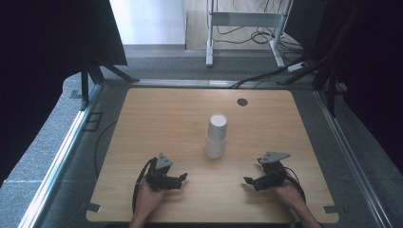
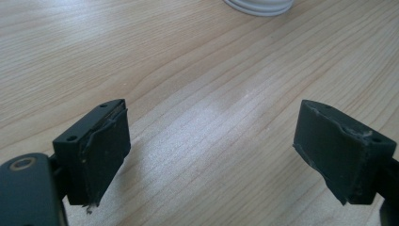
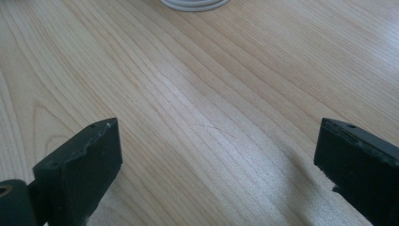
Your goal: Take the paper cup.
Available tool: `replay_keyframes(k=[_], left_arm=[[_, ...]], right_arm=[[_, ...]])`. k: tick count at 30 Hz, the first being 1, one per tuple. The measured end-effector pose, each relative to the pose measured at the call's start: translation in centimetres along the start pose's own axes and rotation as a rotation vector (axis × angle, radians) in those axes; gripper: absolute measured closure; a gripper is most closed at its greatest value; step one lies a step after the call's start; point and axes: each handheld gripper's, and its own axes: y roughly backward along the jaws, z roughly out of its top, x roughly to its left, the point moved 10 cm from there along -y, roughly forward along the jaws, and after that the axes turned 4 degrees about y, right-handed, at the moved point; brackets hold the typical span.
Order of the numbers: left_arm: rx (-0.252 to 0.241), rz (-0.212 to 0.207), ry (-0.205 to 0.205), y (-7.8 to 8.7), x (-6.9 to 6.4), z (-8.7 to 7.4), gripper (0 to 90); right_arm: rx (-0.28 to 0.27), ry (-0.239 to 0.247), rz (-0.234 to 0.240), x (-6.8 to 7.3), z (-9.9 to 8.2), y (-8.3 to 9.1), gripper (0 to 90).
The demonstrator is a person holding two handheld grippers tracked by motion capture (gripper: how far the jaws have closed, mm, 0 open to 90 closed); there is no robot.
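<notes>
A stack of white paper cups stands upside down near the middle of the wooden table. Its bottom rim peeks in at the top of the left gripper view, and the same rim at the top of the right gripper view. My left gripper rests low over the table at the front left, jaws apart with bare wood between them. My right gripper sits at the front right, pointing toward the left one, jaws wide with nothing between them. Both are a short way in front of the cups.
A dark round cable hole sits near the table's far edge. Black curtains and stand legs flank the table. A white desk frame with cables stands on the floor behind.
</notes>
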Motion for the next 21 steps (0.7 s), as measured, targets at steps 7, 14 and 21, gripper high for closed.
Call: replay_keyframes(k=[7,14,21], left_arm=[[-0.021,-0.018,0.009,-0.05,-0.20,0.18,11.1],[-0.020,-0.025,0.008,-0.19,-0.35,0.13,11.1],[-0.013,-0.020,0.003,-0.22,-0.42,0.08,11.1]], right_arm=[[-0.012,-0.006,0.000,0.06,0.13,-0.03,0.0],[-0.019,-0.002,0.005,0.19,0.25,-0.01,0.0],[-0.015,0.006,0.001,0.23,0.24,-0.05,0.0]])
